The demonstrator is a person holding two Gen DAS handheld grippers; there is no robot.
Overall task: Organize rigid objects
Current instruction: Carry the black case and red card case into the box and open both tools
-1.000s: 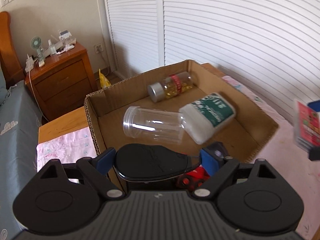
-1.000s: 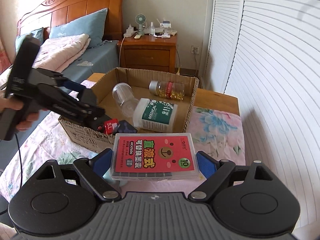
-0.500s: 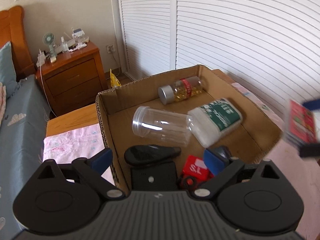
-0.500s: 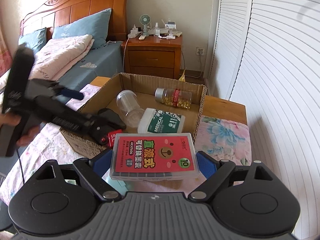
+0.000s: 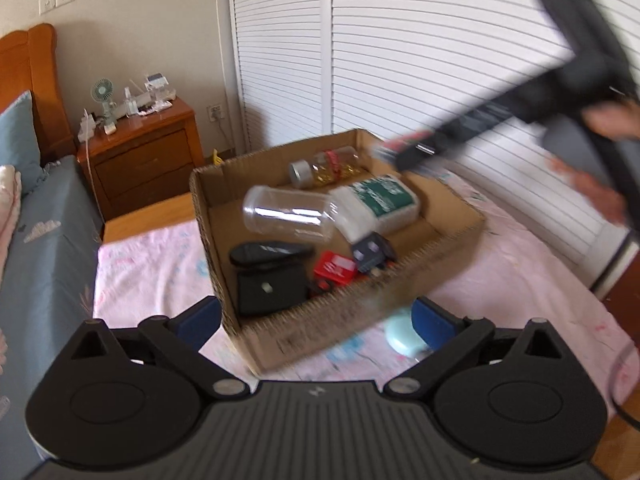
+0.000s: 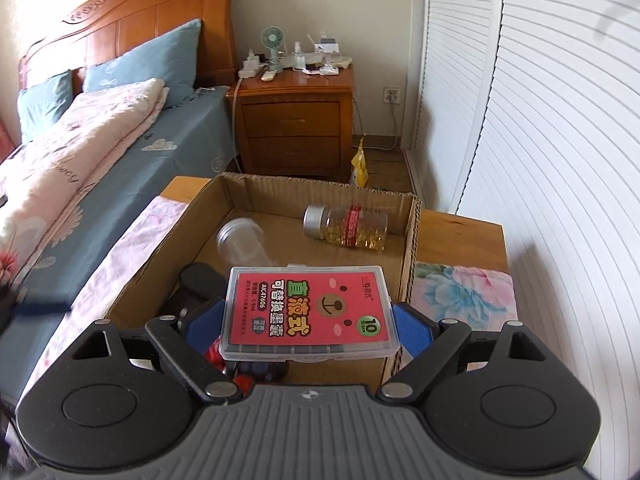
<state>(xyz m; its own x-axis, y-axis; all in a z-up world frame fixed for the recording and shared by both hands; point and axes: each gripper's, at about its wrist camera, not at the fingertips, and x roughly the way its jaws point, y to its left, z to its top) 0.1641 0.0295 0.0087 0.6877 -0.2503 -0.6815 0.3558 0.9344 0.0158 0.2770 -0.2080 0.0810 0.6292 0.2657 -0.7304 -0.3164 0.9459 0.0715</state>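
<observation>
1. My right claw (image 6: 308, 314) is clamped on the red-labelled plastic case (image 6: 306, 312), blue pads pressing its two short sides, and the case hangs over the near end of the cardboard box (image 6: 412, 240).
2. My left claw (image 5: 316, 318) has just been spreading its jaws; nothing sits between them, and it hovers at the box's near wall, so it is out of the way.
3. I judge the free floor lies at 1 o'clock from the case, short of the capsule bottle (image 6: 346, 228).
4. I'd lower the case flat there, clear of the clear jar (image 6: 240, 242) at 11 o'clock, then let go.
</observation>
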